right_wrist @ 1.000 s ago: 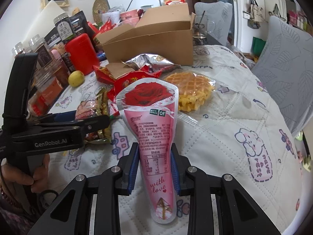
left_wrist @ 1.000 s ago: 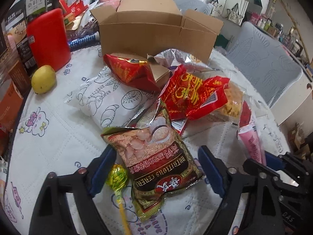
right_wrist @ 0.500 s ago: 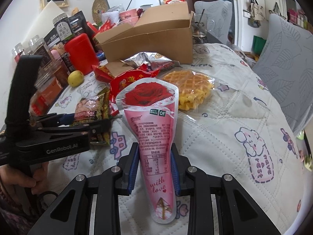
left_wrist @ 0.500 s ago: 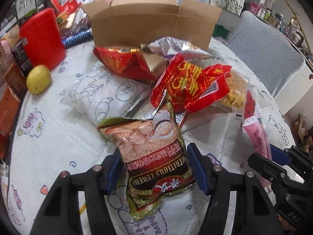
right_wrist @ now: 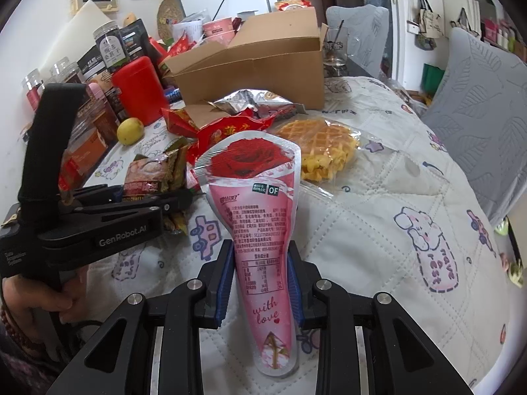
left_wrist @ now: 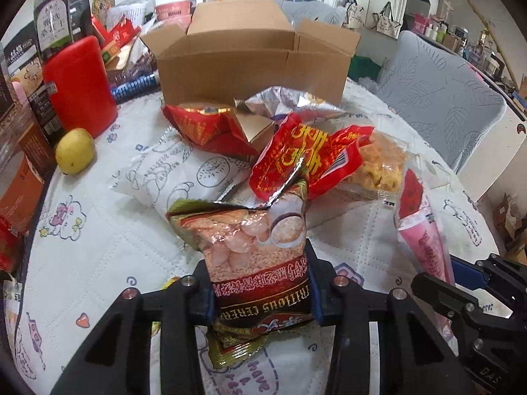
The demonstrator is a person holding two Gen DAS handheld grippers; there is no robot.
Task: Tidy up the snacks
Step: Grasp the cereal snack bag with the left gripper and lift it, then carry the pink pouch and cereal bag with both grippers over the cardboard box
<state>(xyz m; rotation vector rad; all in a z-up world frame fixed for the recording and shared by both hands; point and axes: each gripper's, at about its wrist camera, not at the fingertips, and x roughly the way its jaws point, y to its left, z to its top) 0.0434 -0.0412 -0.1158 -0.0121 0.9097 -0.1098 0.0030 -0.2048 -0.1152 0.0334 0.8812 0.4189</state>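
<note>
Left gripper (left_wrist: 262, 291) jaws just closing, pads pinching cereal bag (left_wrist: 257, 247). Right gripper (right_wrist: 260, 283) clamped on pink pouch (right_wrist: 255, 217); box (right_wrist: 260, 75) beyond fingers.

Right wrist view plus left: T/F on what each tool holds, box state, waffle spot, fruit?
1. The right tool is shut on the pink rose packet. True.
2. The left tool grips the red snack bag. False: its pads press the cereal packet, after closing on it.
3. The cardboard box is taped shut. False: its flaps stand open.
4. The wrapped waffle lies on the quilted cloth. True.
5. A yellow fruit sits beside the red canister. True.
</note>
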